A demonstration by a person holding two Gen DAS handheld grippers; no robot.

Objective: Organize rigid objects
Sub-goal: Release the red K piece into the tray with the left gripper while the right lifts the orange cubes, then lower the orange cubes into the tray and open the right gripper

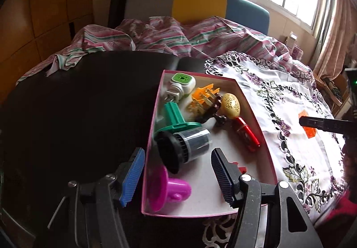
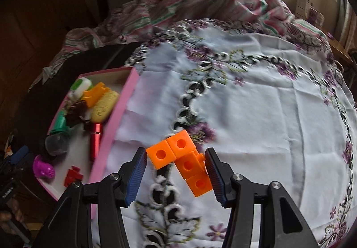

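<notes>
The right hand-held gripper (image 2: 176, 175) is wide apart around the orange blocks (image 2: 181, 160). They look light, hard and snapped together; squeeze their flat sides. The left hand-held gripper (image 1: 178, 178) is apart over the pink box (image 1: 256, 118).

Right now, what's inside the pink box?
The pink box holds a green-and-white plug-in device, orange clip, cream egg, red tube, green-lidded jar, magenta cup, dark brown piece, small red block. Anything beneath them is hidden.
</notes>
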